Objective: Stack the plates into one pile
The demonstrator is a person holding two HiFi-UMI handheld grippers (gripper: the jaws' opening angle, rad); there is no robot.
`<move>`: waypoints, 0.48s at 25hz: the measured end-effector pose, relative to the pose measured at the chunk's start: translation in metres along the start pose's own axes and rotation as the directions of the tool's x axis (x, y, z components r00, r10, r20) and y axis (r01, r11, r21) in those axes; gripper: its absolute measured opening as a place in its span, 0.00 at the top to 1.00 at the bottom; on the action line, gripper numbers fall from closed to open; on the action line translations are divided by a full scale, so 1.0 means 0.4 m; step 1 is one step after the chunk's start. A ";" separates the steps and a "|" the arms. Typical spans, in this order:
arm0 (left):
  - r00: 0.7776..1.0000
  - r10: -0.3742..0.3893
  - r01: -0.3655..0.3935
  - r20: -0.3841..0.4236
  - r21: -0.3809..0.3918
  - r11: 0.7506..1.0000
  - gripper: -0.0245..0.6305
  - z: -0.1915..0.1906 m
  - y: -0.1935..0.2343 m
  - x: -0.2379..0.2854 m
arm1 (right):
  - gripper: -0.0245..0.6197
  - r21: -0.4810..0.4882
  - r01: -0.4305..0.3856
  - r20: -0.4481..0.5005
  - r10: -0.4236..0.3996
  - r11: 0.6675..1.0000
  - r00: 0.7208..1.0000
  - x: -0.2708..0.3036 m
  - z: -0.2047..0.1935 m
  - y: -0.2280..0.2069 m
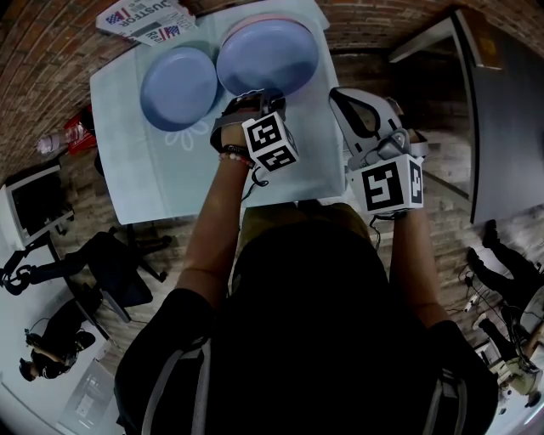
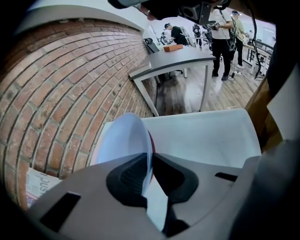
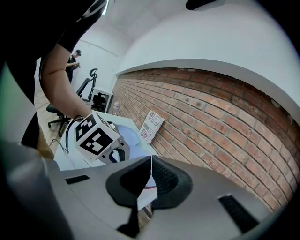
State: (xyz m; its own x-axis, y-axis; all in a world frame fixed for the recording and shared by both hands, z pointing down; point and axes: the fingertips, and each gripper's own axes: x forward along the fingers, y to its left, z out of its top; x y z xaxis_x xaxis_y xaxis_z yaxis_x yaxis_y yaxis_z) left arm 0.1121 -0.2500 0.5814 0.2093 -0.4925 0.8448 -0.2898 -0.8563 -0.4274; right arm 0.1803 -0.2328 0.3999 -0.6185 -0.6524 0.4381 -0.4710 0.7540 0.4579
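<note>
Head view: your left gripper (image 1: 255, 95) bites the near rim of the big plate (image 1: 268, 55). That blue plate sits over a pink plate (image 1: 272, 14) at the far side of the table (image 1: 127, 170), and the small plate (image 1: 178, 85) lies just beside it on the left. Your right gripper (image 1: 340, 98) hangs to the right, apart from the plates.

Left gripper view: the jaws stand narrow, pinched on the big plate's rim.

Right gripper view: the jaws meet at the tips with nothing between them.
</note>
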 end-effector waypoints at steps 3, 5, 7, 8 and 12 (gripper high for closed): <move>1.000 -0.016 0.016 -0.005 -0.015 1.000 0.88 -0.009 -0.011 0.013 | 0.91 0.003 0.000 -0.002 0.000 1.000 1.000 -0.003 -0.003 0.002; 1.000 -0.030 0.030 -0.004 -0.030 0.999 0.88 -0.014 -0.020 0.019 | 0.91 0.005 0.002 -0.002 -0.002 1.000 1.000 -0.004 -0.005 0.002; 0.999 -0.042 0.042 0.000 -0.044 0.998 0.88 -0.017 -0.029 0.024 | 0.91 0.006 0.002 -0.002 -0.002 1.000 1.000 -0.003 -0.005 0.004; 0.999 -0.047 0.047 0.001 -0.048 0.998 0.88 -0.018 -0.033 0.026 | 0.91 0.006 0.001 -0.001 -0.001 1.000 1.000 -0.002 -0.005 0.005; 0.999 -0.038 0.038 -0.001 -0.067 0.997 0.85 -0.024 -0.028 0.027 | 0.91 0.006 -0.003 0.002 0.003 1.000 1.000 0.000 -0.002 0.008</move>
State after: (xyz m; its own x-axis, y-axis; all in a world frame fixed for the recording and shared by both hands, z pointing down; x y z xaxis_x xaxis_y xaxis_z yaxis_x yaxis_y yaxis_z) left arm 0.1086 -0.2444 0.5984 0.2195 -0.4594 0.8607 -0.3432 -0.8622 -0.3726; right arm 0.1792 -0.2305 0.4022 -0.6212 -0.6497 0.4383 -0.4727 0.7567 0.4517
